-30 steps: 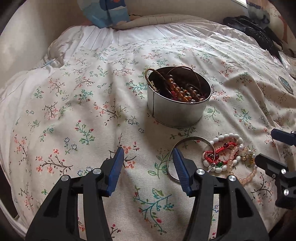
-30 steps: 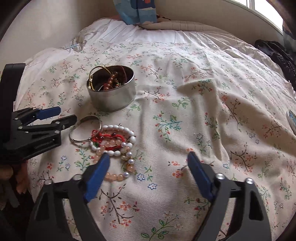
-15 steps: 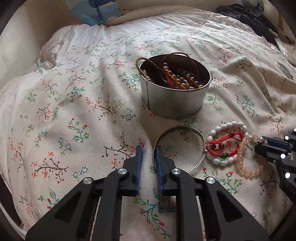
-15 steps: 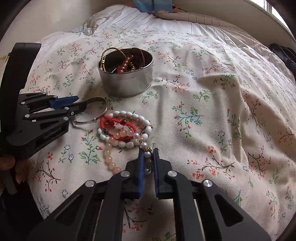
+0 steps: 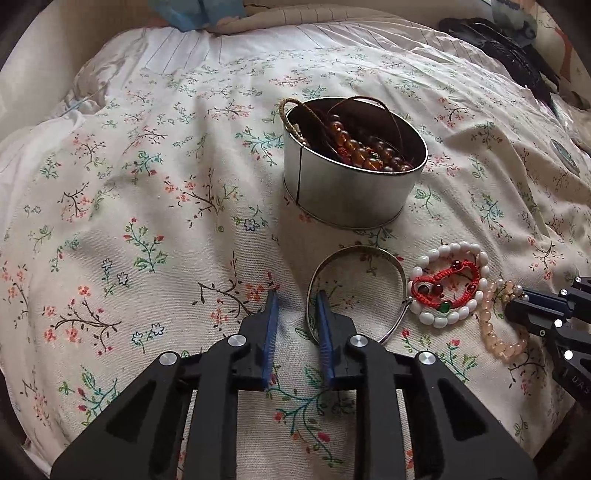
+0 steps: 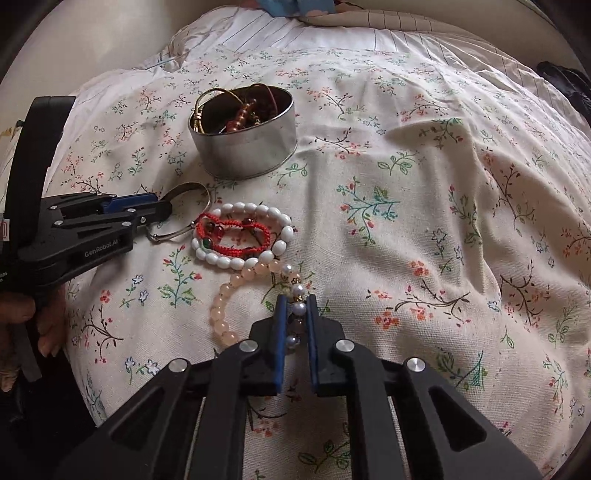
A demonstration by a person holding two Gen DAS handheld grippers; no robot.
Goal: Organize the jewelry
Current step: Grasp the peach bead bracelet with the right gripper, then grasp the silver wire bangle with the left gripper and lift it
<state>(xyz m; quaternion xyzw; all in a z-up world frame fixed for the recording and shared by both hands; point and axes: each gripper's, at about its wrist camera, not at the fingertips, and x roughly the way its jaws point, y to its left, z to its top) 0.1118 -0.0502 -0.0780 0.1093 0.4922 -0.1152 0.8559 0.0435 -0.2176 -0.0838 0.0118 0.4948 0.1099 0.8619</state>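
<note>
A round silver tin [image 5: 351,199] [image 6: 251,147] holding amber beads and cords stands on the floral bedspread. In front of it lie a silver bangle [image 5: 354,254] [image 6: 192,190], a white bead bracelet [image 5: 448,317] [image 6: 258,214] around a red cord bracelet [image 5: 450,273] [image 6: 236,225], and a peach bead bracelet [image 5: 495,332] [image 6: 221,314]. My left gripper [image 5: 297,299] [image 6: 162,214] has narrow jaws straddling the bangle's left rim. My right gripper [image 6: 296,301] [image 5: 517,306] is shut on the peach bracelet's pearl end [image 6: 298,308].
The floral bedspread [image 5: 147,221] covers a soft, wrinkled bed. Dark items [image 5: 509,51] lie at the far right edge and a blue item [image 5: 195,11] lies at the head. A small round disc [image 5: 561,151] lies at right.
Both grippers closed from wide open and moved forward and down. The left one came onto the bangle's rim and the right one closed on the peach bracelet's pearls.
</note>
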